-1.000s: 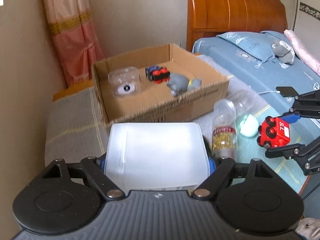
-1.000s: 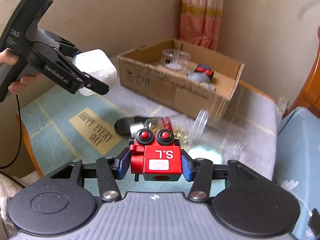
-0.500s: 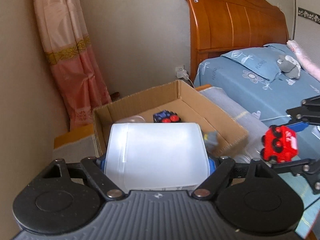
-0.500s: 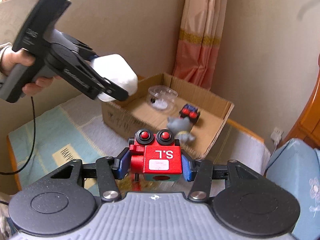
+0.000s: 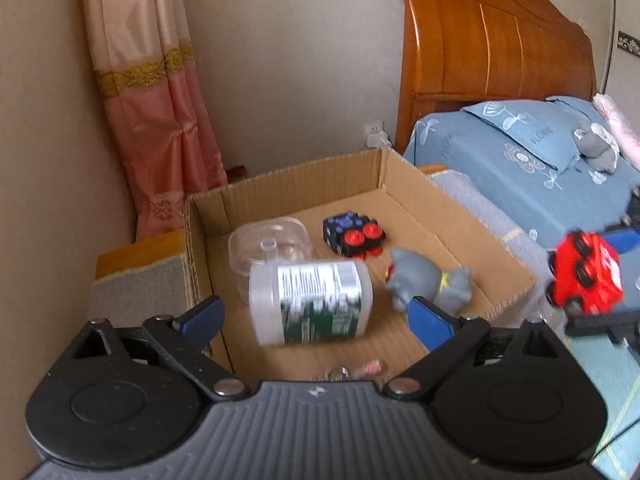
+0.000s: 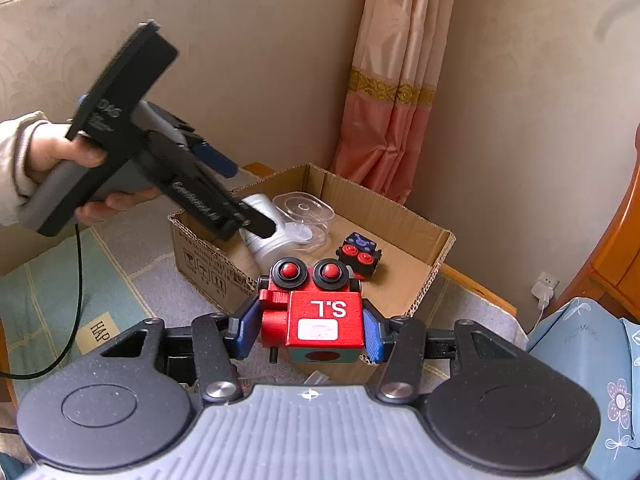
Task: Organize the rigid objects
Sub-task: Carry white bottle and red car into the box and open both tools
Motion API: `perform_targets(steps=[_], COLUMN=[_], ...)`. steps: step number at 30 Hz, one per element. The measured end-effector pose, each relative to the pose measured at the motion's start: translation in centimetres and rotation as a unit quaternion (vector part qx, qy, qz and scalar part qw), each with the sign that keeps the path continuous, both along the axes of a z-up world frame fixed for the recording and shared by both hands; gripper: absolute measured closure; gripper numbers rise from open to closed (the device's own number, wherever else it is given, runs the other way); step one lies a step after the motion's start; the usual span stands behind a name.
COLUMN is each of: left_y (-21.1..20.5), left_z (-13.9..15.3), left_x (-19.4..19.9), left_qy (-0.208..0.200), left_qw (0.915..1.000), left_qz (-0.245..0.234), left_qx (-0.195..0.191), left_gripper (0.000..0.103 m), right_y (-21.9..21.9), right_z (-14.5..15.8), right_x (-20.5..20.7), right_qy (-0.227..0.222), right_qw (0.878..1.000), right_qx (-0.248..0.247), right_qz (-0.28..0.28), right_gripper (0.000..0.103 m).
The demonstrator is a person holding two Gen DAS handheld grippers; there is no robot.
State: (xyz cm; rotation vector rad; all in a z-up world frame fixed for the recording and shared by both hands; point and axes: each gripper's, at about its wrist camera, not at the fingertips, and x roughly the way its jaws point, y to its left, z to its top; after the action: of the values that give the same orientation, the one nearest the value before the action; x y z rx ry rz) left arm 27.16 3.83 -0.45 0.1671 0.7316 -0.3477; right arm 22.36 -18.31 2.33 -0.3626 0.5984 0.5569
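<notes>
While the left gripper (image 5: 316, 318), jaws just opened wide, hung empty over the white bottle (image 5: 310, 304) in the cardboard box (image 5: 420, 184), the right gripper (image 6: 310, 334) clamped the red toy train (image 6: 320, 312).

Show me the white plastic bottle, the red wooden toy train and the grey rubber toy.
white plastic bottle (image 5: 308, 304), left wrist view, label.
red wooden toy train (image 6: 324, 320), right wrist view, lettered face.
grey rubber toy (image 5: 424, 280), left wrist view, body.

place: home bedroom | evidence: wooden headboard (image 5: 492, 44), blue-sheeted bed (image 5: 516, 176), pink curtain (image 5: 156, 100)
</notes>
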Motion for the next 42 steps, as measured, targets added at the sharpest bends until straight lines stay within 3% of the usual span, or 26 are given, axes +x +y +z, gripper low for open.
perform_targets(steps=[20, 21, 22, 24, 30, 37, 42], left_y=[3.0, 3.1, 3.3, 3.6, 4.1, 3.9, 3.1], left_z=[0.1, 0.1, 0.1, 0.0, -0.2, -0.7, -1.5], left_x=[-5.1, -5.2, -5.4, -5.8, -6.9, -8.7, -10.0], left_qy=[-0.001, 0.0, 0.0, 0.0, 0.006, 0.013, 0.021], left_qw=[0.9996, 0.9996, 0.9996, 0.9995, 0.9992, 0.9987, 0.9988], left_qz=[0.025, 0.026, 0.027, 0.029, 0.035, 0.044, 0.042], left_qx=[-0.011, -0.012, -0.012, -0.012, -0.017, -0.023, -0.017], left_gripper=[0.004, 0.004, 0.004, 0.004, 0.004, 0.004, 0.003], right_y=[3.1, 3.3, 3.6, 3.9, 3.9, 2.9, 1.7], right_z=[0.3, 0.2, 0.1, 0.0, 0.3, 0.0, -1.9], right_x=[4.7, 4.9, 4.9, 4.5, 2.4, -0.8, -3.4], right_qy=[0.021, 0.022, 0.017, 0.009, 0.01, 0.017, 0.032], right_qw=[1.0, 1.0, 1.0, 0.999, 0.999, 0.998, 0.995], right_qx=[-0.002, -0.004, -0.008, -0.015, -0.014, 0.004, 0.018], right_qz=[-0.017, -0.016, -0.021, -0.027, -0.033, -0.061, -0.091], right_gripper=[0.046, 0.04, 0.024, 0.013, 0.004, 0.0, 0.0])
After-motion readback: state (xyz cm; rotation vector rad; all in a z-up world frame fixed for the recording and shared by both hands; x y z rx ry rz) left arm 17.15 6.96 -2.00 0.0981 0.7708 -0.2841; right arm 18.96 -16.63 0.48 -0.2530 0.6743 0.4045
